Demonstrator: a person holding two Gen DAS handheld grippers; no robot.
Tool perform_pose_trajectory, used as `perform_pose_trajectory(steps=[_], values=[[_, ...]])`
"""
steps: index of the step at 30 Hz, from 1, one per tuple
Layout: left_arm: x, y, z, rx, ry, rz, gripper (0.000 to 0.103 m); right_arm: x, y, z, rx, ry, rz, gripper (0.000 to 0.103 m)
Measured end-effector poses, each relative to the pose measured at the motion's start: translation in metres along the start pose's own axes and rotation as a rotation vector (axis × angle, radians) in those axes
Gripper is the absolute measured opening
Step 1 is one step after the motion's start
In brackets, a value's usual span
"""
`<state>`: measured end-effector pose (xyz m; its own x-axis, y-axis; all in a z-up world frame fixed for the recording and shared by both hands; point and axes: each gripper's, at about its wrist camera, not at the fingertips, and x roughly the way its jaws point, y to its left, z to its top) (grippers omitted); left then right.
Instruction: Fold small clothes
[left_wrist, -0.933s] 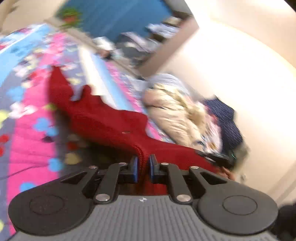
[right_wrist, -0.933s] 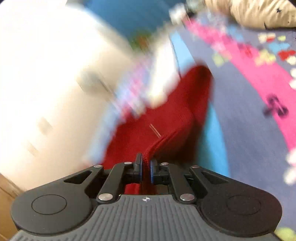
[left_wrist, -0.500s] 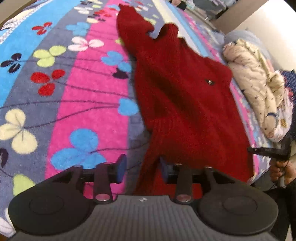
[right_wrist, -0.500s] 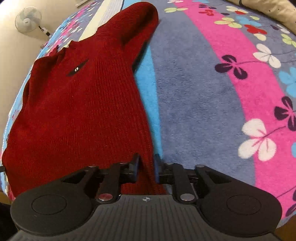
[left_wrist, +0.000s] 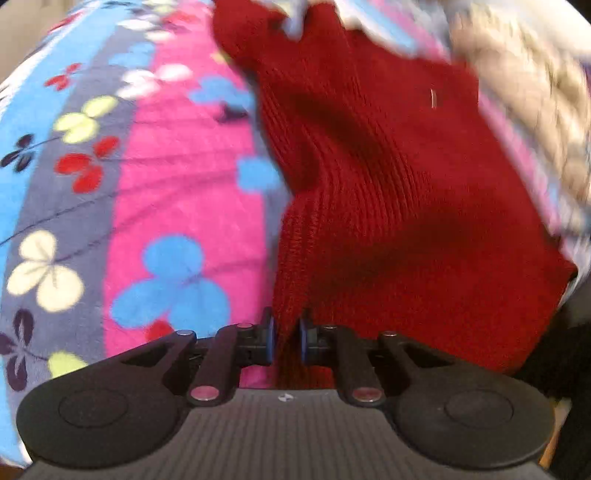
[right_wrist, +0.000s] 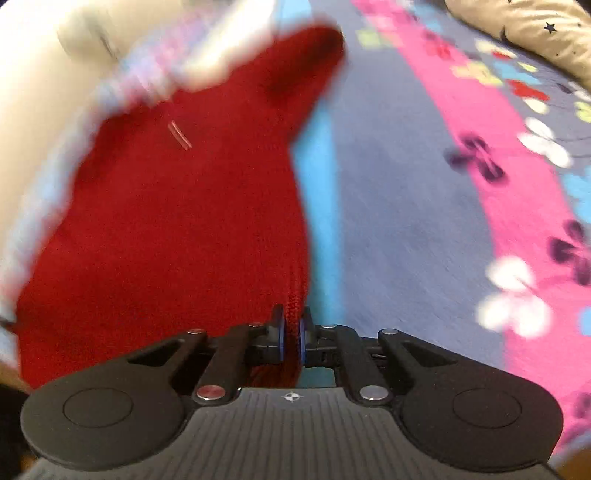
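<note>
Red sweater (left_wrist: 388, 177) lies spread on the floral blanket (left_wrist: 155, 177), left hand-held gripper (left_wrist: 286, 338) closing on its hem corner, right hand-held gripper (right_wrist: 291, 334) pinching the opposite corner; next, I'd judge, comes lifting the hem evenly toward the collar.

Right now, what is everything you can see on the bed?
red knitted sweater: one, dark red, spread on the blanket, near edge lifted between both grippers.
small metal tag: one, silvery, on the sweater's chest.
flowery blanket: one, pink, blue and grey stripes with flowers, under the sweater.
beige clothes pile: one, cream, blurred, beyond the sweater's far side.
left hand-held gripper: one, black with blue pads, jaws closing on the sweater's edge.
right hand-held gripper: one, black with blue pads, shut on the sweater's other edge.
</note>
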<state>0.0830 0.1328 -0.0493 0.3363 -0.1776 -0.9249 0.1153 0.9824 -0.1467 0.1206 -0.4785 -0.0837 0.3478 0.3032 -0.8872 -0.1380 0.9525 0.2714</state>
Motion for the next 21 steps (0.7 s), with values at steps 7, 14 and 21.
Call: perform_pose_trajectory(steps=[7, 14, 21], values=[[-0.043, 0.019, 0.015, -0.142, -0.245, 0.009, 0.061, -0.035, -0.002, 0.018, 0.107, -0.238, 0.021, 0.030], [-0.044, -0.013, 0.035, -0.073, -0.337, 0.037, 0.061, 0.000, 0.024, 0.033, -0.017, -0.146, 0.004, 0.038], [-0.040, -0.044, 0.050, 0.005, -0.445, 0.028, 0.063, -0.004, 0.023, 0.060, 0.065, -0.240, -0.029, 0.038]])
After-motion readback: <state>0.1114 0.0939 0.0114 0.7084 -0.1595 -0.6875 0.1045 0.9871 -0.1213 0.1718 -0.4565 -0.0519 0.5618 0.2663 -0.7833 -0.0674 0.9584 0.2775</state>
